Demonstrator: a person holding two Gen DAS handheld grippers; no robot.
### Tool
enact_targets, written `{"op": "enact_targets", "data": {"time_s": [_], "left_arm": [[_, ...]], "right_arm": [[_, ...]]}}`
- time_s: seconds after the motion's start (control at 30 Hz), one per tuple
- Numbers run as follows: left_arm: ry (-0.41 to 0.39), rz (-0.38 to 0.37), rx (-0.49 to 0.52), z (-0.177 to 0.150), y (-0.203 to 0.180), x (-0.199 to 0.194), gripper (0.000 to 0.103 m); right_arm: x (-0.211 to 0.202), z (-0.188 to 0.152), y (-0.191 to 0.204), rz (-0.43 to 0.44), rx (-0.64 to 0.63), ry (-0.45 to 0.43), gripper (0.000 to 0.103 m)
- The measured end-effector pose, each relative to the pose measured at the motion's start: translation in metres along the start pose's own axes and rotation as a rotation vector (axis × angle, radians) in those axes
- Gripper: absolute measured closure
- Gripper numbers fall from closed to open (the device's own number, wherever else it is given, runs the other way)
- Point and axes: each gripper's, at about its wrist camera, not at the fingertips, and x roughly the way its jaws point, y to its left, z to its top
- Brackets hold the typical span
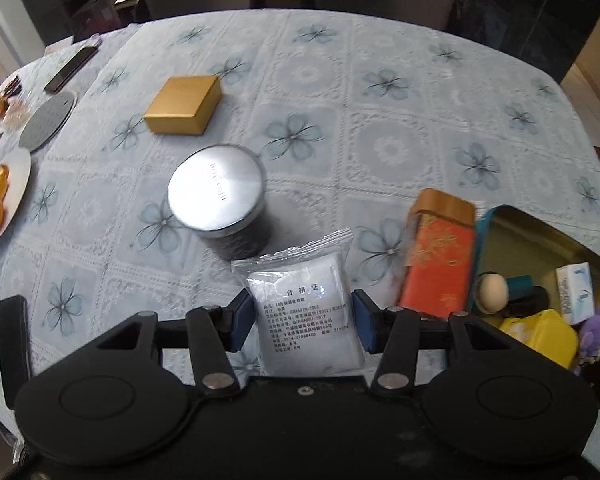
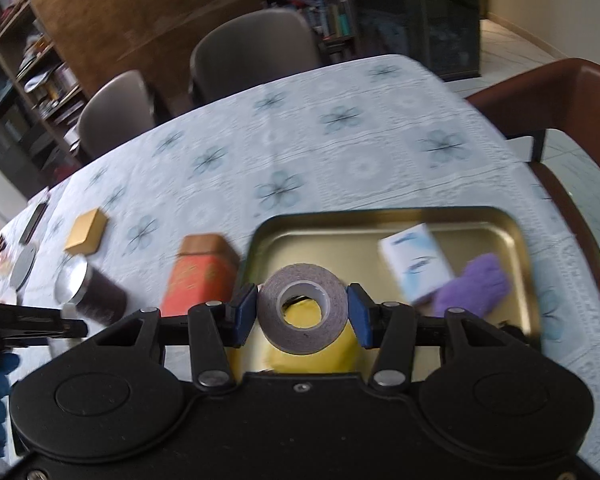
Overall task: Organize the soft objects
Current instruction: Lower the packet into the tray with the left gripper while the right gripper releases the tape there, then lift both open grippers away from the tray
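Right gripper (image 2: pixel 302 312) has its jaws clamped on a grey tape roll (image 2: pixel 302 314) above the open tin tray (image 2: pixel 380 216) holding a white-blue box (image 2: pixel 416 266), purple plush (image 2: pixel 476 286) and yellow item (image 2: pixel 324 354), red tin (image 2: pixel 200 276) just left on the worktop (image 2: pixel 340 152).

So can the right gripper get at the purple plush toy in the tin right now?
Probably not yet: the right gripper is already shut on a roll of tape. The purple plush toy itself lies uncovered in the tin.
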Motion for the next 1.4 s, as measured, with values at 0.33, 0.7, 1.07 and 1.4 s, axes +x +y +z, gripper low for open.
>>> {"op": "enact_targets", "data": {"time_s": [0.33, 0.7, 1.07, 1.4], "left_arm": [[-0.03, -0.082, 0.164, 0.008, -0.131, -0.015, 0.054], [0.003, -0.06, 0.261, 0.017, -0.212, 0.01, 0.053], [0.018, 0.016, 0.283, 0.027, -0.232, 0.035, 0.033], [0.034, 0.025, 0.273, 0.008, -0.222, 0.024, 0.024]], "right_arm": [[-0.02, 0.009, -0.08, -0.069, 0.061, -0.037, 0.054], [-0.017, 0.009, -0.097, -0.017, 0.016, 0.002, 0.054], [-0.001, 0.02, -0.079, 0.059, -0.067, 0.005, 0.053], [-0.001, 0.014, -0.082, 0.014, -0.067, 0.049, 0.053]]}}
